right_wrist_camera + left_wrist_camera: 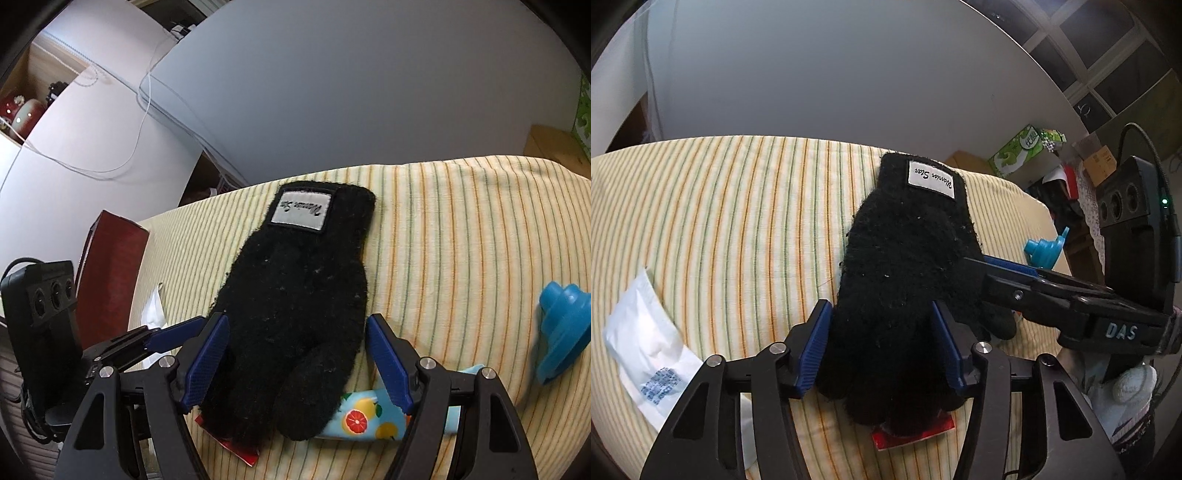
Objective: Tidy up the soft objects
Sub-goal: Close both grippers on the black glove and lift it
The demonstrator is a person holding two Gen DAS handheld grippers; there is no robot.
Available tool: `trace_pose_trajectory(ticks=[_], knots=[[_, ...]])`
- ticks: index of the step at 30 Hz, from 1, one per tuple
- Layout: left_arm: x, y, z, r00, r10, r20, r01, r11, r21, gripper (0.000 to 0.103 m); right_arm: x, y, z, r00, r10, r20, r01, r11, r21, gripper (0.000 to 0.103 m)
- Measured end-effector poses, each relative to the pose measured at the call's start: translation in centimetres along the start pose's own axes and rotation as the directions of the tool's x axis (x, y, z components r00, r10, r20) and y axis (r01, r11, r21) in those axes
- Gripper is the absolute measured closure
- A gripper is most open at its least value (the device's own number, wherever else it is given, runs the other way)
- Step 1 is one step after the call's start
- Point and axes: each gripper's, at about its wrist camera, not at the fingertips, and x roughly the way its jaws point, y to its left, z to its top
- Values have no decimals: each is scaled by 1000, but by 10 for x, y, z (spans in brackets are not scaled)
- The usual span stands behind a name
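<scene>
- The left wrist view looks forward along the left gripper [882,347], low and close over the striped bed cover [720,229], facing the wall.
- The right wrist view sits likewise behind the right gripper [295,362].
- Both share the fuzzy black knit glove [905,266] and the cover; each sees the other gripper.

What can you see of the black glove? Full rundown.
The black glove is fuzzy knit with pale lint specks and a white cuff label in script. It lies flat on the striped sheet, cuff away from the cameras, fingers toward them. Its fingertips overlap a red packet and a fruit-print fabric. Both tongs straddle it, open: left, right. Whether their pads press it is unclear.
</scene>
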Motion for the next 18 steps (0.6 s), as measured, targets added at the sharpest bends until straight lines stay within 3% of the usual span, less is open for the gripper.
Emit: trace_pose_trajectory(ticks=[4, 8, 14, 18], knots=[[1, 2, 0, 1000, -16, 4, 16, 1000, -9, 61, 5, 7, 1, 1000, -12, -1, 12, 1000, -14, 37], [4, -1, 2, 1000, 0, 17, 0, 1000, -8, 86, 8, 11, 1, 1000, -23, 1, 23, 999, -22, 55], [2, -6, 1, 999, 7, 44, -7, 1000, -2, 91, 7, 10, 1, 998, -57, 16, 57, 998, -22, 83], [-4, -7, 1, 998, 0, 70, 0, 1000, 1, 92, -3, 7, 0, 998, -50, 36, 51, 998, -23, 90]])
